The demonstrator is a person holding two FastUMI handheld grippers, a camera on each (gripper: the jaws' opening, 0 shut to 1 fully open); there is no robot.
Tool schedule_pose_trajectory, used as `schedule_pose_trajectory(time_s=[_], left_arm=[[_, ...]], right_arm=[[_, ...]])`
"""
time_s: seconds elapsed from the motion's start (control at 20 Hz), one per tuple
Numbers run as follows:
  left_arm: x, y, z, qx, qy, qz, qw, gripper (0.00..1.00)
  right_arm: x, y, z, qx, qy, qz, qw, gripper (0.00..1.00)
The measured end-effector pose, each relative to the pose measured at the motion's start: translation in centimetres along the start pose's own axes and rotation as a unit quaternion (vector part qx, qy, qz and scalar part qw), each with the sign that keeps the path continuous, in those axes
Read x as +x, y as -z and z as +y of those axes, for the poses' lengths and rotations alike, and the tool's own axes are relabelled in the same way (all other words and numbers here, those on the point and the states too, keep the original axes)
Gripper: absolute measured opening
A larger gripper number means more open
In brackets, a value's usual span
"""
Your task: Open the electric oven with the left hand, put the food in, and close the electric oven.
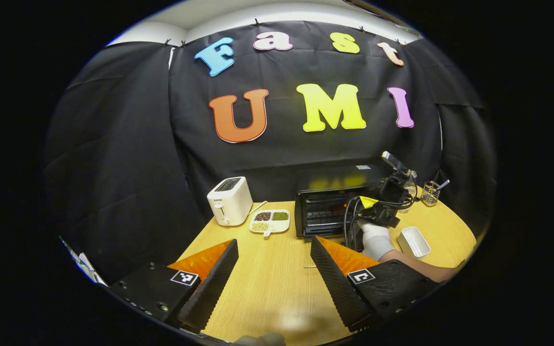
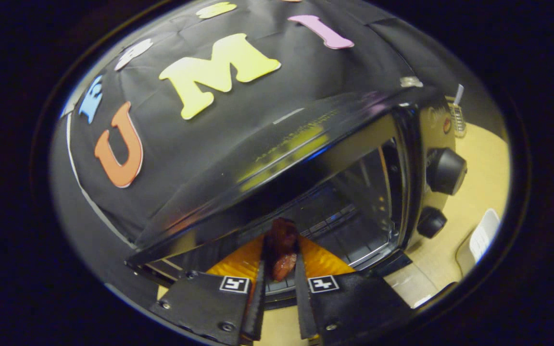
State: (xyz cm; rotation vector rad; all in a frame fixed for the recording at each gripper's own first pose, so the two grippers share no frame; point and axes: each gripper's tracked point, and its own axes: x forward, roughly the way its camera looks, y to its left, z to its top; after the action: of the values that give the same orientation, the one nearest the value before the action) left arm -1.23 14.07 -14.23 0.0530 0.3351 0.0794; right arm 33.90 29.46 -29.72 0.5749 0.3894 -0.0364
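In the left gripper view my left gripper (image 1: 274, 269) stands open over the wooden table (image 1: 277, 288), with nothing between its fingers. It is well short of the black electric oven (image 1: 320, 192). A gloved hand (image 1: 375, 240) holds my right gripper (image 1: 369, 203) at the oven's front. In the right gripper view my right gripper (image 2: 281, 247) is shut on a reddish-brown piece of food (image 2: 283, 262). The food sits at the mouth of the oven (image 2: 306, 134), whose cavity and wire rack (image 2: 339, 226) are in plain sight. The oven door is down.
A white toaster (image 1: 230, 201) and a divided plate of beans (image 1: 270, 221) stand left of the oven. A white rectangular dish (image 1: 414, 241) and a glass holder (image 1: 430, 192) lie to its right. Two knobs (image 2: 445, 170) sit on the oven's right panel.
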Motion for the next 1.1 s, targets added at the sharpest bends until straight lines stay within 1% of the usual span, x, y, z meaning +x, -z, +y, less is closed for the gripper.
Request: schedule_pose_trajectory(time_s=[0.05,0.1,0.15,0.2,0.25,0.3,0.35,0.4,0.5,0.6,0.7,0.8,0.85,0.95,1.1], left_arm=[[0.1,-0.2,0.0,-0.002,0.001,0.000,1.000,0.97],[0.0,-0.2,-0.1,-0.002,0.002,-0.001,1.000,0.97],[0.1,-0.2,-0.1,-0.001,0.002,-0.003,1.000,0.97],[0.1,-0.3,0.0,0.000,0.002,-0.005,1.000,0.97],[0.1,-0.3,0.1,0.001,0.002,-0.005,1.000,0.97],[0.0,-0.3,0.1,0.000,0.002,-0.006,1.000,0.97],[0.0,-0.4,0.0,0.000,0.003,-0.007,1.000,0.97],[0.1,-0.4,0.1,0.000,0.003,-0.009,1.000,0.97],[0.1,-0.3,0.1,-0.003,0.002,-0.009,1.000,0.97],[0.0,-0.2,0.0,-0.006,0.004,-0.008,1.000,0.96],[0.0,-0.3,0.0,-0.009,0.006,-0.010,1.000,0.96],[-0.1,-0.3,0.0,-0.008,0.006,-0.014,1.000,0.97],[-0.2,-0.5,0.0,-0.007,0.005,-0.016,1.000,0.97],[-0.2,-0.9,0.0,-0.006,0.006,-0.022,1.000,0.97],[-0.4,-1.1,-0.3,-0.005,0.010,-0.031,0.999,0.97]], right_arm=[[0.3,0.3,-0.2,-0.022,0.004,0.002,1.000,0.41],[0.2,0.8,-0.6,-0.041,0.011,0.010,0.999,0.51],[0.1,1.2,-0.9,-0.052,0.014,0.016,0.998,0.53],[0.2,1.4,-1.2,-0.070,0.017,0.018,0.997,0.60],[0.1,1.6,-1.5,-0.088,0.019,0.021,0.996,0.64],[-0.4,1.6,-1.7,-0.124,0.023,0.019,0.992,0.72],[-0.6,1.6,-2.0,-0.151,0.025,0.015,0.988,0.75],[-0.8,1.6,-1.9,-0.162,0.023,0.015,0.986,0.75],[-1.1,1.5,-1.9,-0.172,0.021,0.012,0.985,0.78],[-1.2,0.9,-2.1,-0.183,0.021,0.008,0.983,0.78],[-1.1,0.3,-1.7,-0.197,0.012,0.004,0.980,0.87],[-1.8,0.0,-1.6,-0.212,0.010,0.002,0.977,0.87],[-2.4,0.0,-1.4,-0.214,0.003,0.003,0.977,0.88],[-4.4,-0.2,-1.2,-0.214,-0.011,0.007,0.977,0.88],[-9.6,-1.2,-1.0,-0.214,-0.040,0.018,0.976,0.88]])
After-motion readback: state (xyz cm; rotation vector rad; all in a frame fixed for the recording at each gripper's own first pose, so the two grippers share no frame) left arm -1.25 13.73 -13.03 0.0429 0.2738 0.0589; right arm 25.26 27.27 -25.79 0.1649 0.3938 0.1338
